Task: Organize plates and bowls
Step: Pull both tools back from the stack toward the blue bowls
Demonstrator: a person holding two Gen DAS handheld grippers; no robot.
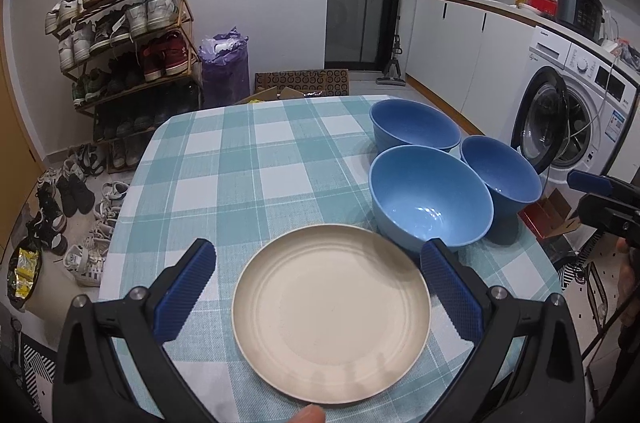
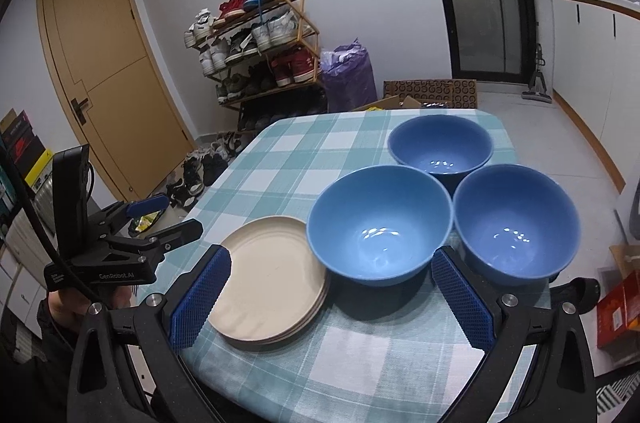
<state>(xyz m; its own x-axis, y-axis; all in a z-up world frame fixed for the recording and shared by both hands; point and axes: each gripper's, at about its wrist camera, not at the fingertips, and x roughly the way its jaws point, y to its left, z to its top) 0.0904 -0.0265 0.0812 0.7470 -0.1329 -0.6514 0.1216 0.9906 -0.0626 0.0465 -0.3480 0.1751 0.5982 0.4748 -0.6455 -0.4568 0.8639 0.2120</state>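
A stack of cream plates (image 1: 332, 315) (image 2: 264, 279) lies near the front edge of the checked table (image 1: 240, 175). Three blue bowls stand to its right: a lighter near one (image 1: 430, 201) (image 2: 380, 223), a darker right one (image 1: 500, 171) (image 2: 516, 223) and a far one (image 1: 416, 125) (image 2: 440, 145). My left gripper (image 1: 320, 287) is open and empty, its fingers either side of the plates and above them. My right gripper (image 2: 332, 299) is open and empty, just in front of the near bowl. The left gripper also shows in the right wrist view (image 2: 168, 219).
A shoe rack (image 1: 128, 35) and loose shoes (image 1: 72, 207) are left of the table. A purple bag (image 1: 224, 67) and cardboard boxes (image 1: 304, 83) lie beyond it. A washing machine (image 1: 576, 111) and kitchen counter (image 1: 480, 3) are on the right. A wooden door (image 2: 108, 75) stands at far left.
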